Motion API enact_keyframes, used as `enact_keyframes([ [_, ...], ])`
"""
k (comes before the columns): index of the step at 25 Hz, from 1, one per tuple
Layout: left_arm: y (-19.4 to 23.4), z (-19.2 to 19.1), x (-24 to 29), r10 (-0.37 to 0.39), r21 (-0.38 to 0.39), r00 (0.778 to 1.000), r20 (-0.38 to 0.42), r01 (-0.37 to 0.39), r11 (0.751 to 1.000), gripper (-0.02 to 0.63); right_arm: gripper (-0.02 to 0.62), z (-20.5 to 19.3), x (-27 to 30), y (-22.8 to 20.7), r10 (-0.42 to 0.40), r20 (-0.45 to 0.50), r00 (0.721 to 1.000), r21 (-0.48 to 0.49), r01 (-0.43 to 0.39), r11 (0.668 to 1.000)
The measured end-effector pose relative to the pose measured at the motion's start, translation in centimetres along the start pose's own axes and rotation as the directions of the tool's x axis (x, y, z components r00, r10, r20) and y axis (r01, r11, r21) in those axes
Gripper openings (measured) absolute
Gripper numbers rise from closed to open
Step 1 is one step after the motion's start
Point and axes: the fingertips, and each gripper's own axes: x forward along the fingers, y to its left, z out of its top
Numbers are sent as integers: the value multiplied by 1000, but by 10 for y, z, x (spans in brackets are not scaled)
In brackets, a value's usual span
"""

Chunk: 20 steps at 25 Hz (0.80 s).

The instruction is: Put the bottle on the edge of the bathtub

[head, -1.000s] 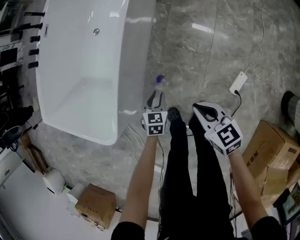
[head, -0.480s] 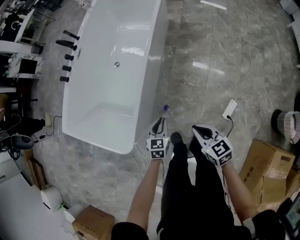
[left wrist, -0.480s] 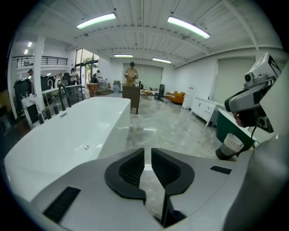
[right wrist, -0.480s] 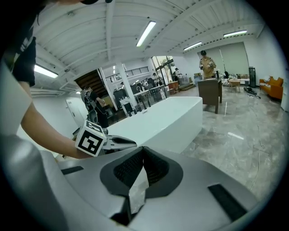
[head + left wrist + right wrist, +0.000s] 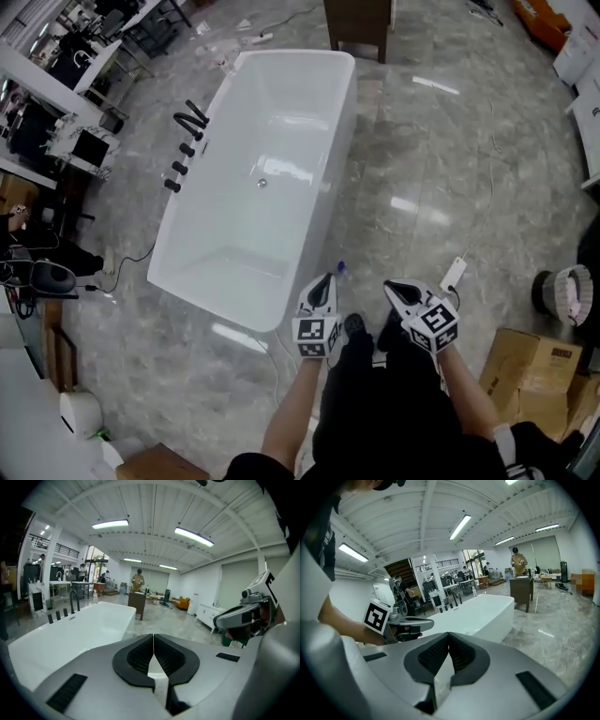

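Left gripper: clenched on nothing. In the left gripper view your jaws meet tip to tip, with only floor showing past them.

Right gripper: same. In the right gripper view the jaws are together and empty.

You're holding the two side by side above your legs, not touching, both pointing toward the bathtub.

Bottle:
- Purple cap, small in the head view.
- It's on the floor, not on the tub edge.
- It sits just past your left gripper's tips, beside the tub's near right corner.
- Can't tell whether it touches the tub wall.
- Neither gripper is on it, and neither gripper view shows it.

Tub:
- White, with nothing inside but the drain.
- Black faucet fittings run in a row along its left edge.
- Nothing stands on the near or right edge.

Other floor items:
- A white power strip with its cable lies to the right of your right gripper, a little apart from it.
- Cardboard boxes are at your far right.
- Another box is at the lower left, partly cut off.
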Motion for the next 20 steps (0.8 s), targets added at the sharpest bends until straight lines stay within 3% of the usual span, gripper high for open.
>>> enact_keyframes([
  [8,-33,29,-58,-62,41,996,57,60,997,14,12,28,-34,35,19,79,997,-74,-13,997],
  [16,-89,51,-110,-90,6,988,125,90,996,12,12,45,-74,63,96,131,987,-149,-77,986],
  [20,-135,46,-135,-85,-16,987,139,88,996,12,12,28,-111,79,158,129,979,-175,-134,975],
])
